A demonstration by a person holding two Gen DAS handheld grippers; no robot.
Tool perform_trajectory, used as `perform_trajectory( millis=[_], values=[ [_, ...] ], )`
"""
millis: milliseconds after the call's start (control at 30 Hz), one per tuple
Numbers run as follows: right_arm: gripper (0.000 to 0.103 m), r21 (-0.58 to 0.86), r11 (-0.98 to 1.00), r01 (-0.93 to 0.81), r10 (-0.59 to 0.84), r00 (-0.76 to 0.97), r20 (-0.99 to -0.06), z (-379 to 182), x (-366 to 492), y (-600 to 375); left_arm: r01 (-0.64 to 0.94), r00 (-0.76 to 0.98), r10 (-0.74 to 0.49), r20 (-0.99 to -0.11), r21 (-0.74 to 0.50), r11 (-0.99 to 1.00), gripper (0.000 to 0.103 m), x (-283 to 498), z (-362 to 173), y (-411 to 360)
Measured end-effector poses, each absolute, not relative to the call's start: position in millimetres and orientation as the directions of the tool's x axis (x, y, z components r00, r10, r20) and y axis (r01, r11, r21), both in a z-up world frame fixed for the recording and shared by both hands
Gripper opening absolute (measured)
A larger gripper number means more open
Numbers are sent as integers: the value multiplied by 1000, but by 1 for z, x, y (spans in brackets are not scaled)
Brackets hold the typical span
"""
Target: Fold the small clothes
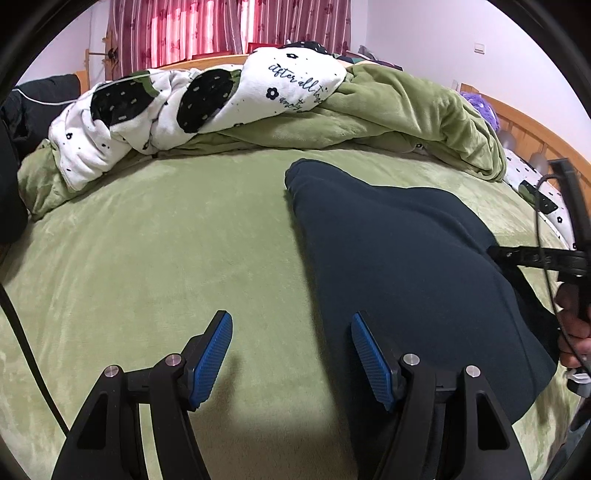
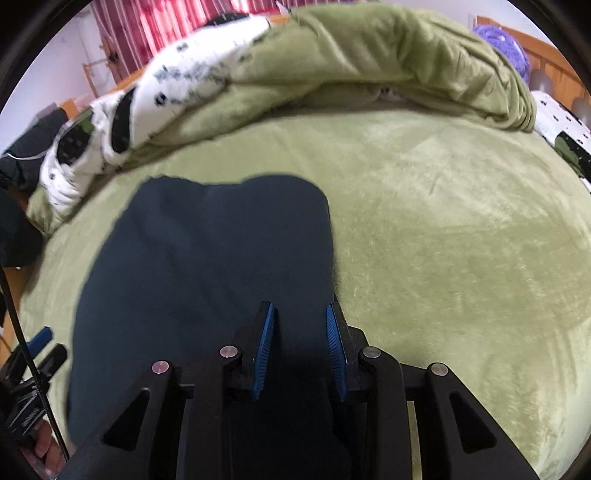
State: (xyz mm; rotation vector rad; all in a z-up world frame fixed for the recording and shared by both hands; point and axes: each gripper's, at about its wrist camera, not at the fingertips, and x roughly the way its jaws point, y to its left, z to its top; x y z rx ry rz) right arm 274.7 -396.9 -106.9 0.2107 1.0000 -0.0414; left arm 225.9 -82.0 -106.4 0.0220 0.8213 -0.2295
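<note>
Right claw [image 2: 300, 314] apparently over dark garment [image 2: 207, 266]

Both of my views are wrist fisheyes, each aimed steeply down along its own fingers, close over the green bed cover [image 1: 184, 240].

Left wrist view: faces the piled quilt [image 1: 207, 99] and red curtain [image 1: 221, 26]; the dark garment [image 1: 406, 266] sits right of centre and the right gripper [image 1: 493, 252] enters at the right edge.

Right wrist view: nearer, directly over the garment [image 2: 203, 266]; the left gripper [image 2: 46, 345] shows at lower left.

Shared: garment, bed cover, quilt [image 2: 332, 59], curtain [image 2: 155, 26].
</note>
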Motion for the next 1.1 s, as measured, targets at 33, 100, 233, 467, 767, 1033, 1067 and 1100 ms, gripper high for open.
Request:
perform_trajectory(
  millis=[33,100,233,467,767,1033,1067,1100],
  values=[
    [21,150,980,127,60,533,-844,-112,278,-396,214,657,-202,-726,-77,974,65,226,-107,-82],
    [10,119,989,92,56,509,-859,-118,286,-393,216,658,-218,-721,-96,972,65,227,-108,-82],
    [9,119,988,100,39,583,-812,-107,282,-402,215,654,-233,-720,-120,969,65,227,-108,-82],
    [10,15,997,75,-31,580,-814,-104,270,-396,216,644,-232,-729,-117,969,65,216,-105,-87],
    [10,5,991,135,-72,561,-825,-88,210,-427,213,606,-241,-758,-137,967,65,172,-98,-95],
    [21,39,980,196,-89,599,-796,-56,138,-444,198,626,-220,-748,-121,973,65,130,-62,-87],
    [28,41,979,200,-91,609,-788,-49,131,-444,189,632,-212,-746,-116,975,65,126,-54,-85],
    [34,41,978,202,-97,625,-775,-38,121,-441,184,639,-207,-741,-114,976,65,121,-45,-84]
  ],
)
